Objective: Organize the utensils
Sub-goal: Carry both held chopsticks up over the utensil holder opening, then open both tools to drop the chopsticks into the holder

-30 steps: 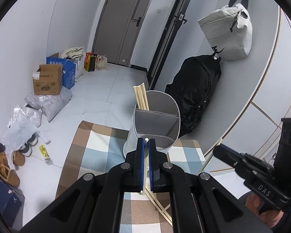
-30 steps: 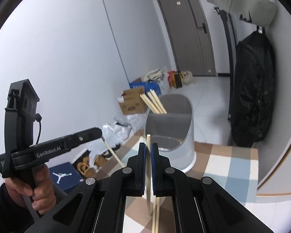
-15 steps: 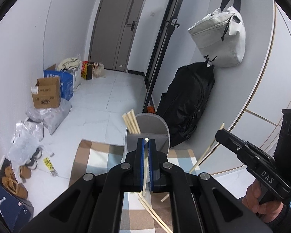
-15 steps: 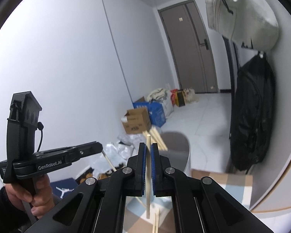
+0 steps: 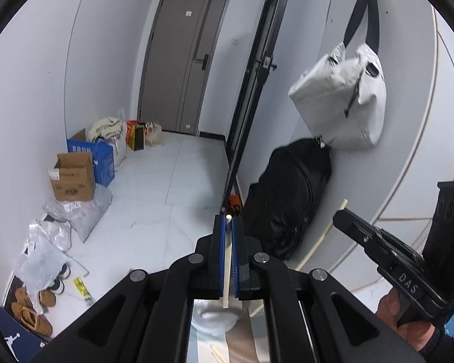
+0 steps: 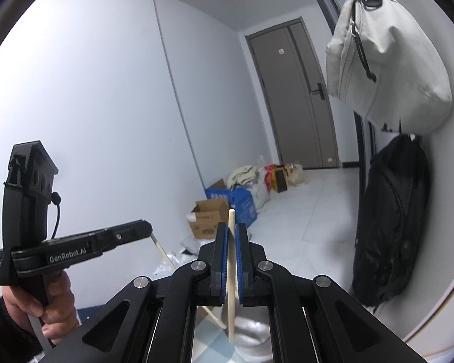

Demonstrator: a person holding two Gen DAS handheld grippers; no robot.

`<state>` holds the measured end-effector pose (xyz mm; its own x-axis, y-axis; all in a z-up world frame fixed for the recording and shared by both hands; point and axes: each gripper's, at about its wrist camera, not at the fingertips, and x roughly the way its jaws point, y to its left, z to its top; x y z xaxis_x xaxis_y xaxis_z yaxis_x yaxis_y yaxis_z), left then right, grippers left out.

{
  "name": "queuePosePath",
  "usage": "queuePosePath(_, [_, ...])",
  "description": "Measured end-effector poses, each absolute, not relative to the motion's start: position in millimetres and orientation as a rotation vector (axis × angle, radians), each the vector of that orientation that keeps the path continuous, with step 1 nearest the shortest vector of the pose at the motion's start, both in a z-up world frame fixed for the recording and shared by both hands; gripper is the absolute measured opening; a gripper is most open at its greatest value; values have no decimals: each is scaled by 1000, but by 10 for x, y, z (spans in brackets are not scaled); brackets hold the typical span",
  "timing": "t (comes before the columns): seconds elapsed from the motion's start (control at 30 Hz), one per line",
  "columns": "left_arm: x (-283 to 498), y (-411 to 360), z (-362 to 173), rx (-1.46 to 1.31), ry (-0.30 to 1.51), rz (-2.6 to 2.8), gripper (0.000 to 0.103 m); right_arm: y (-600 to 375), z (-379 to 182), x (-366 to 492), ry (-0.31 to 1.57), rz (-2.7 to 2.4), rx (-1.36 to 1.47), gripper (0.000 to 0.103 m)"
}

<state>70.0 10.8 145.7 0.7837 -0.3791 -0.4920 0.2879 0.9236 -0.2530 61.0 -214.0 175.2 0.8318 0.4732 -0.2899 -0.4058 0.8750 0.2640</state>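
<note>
Left wrist view first: cardboard box (image 5: pixel 72 178) and blue box (image 5: pixel 95 158) sit against the left wall, with plastic bags (image 5: pixel 45 242) and brown shoes (image 5: pixel 30 308) closer to the camera. Dead centre, the left gripper (image 5: pixel 228 260) is raised well off the floor and pointing down the hallway toward the grey door (image 5: pixel 184 60), its blue pads pinched tight on one chopstick (image 5: pixel 227 272) that runs straight along the fingers. Under the fingers you can just make out the rim of the grey holder (image 5: pixel 218 317) on the checkered cloth (image 5: pixel 242 345), plus a couple of loose chopsticks (image 5: pixel 218 355) at the bottom edge. Further right there's a black backpack (image 5: pixel 287 199) with a white bag (image 5: pixel 339 106) hanging above it, and then the right gripper (image 5: pixel 342 220) coming in from the right edge, held in a hand (image 5: pixel 408 320), with a second chopstick (image 5: pixel 324 236) slanting down out of its tip.

Right wrist view, same deal mirrored: the left gripper (image 6: pixel 145 230) is on the left, the hand (image 6: pixel 42 305) wrapped around its handle, its chopstick (image 6: pixel 166 254) angling down to the right. In the middle the right gripper (image 6: pixel 232 257) is clamped narrow on its own chopstick (image 6: pixel 231 272), which stands nearly upright, its lower end hanging over the holder (image 6: pixel 251 332). Backpack (image 6: pixel 390 220) and white bag (image 6: pixel 387 69) are on the right wall.
</note>
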Motion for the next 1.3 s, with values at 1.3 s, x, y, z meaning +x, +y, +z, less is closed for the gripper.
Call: queuePosePath(1.3, [1590,-160,791,-126,715,-414,0,-1886,1239,1539,428,456,47,4])
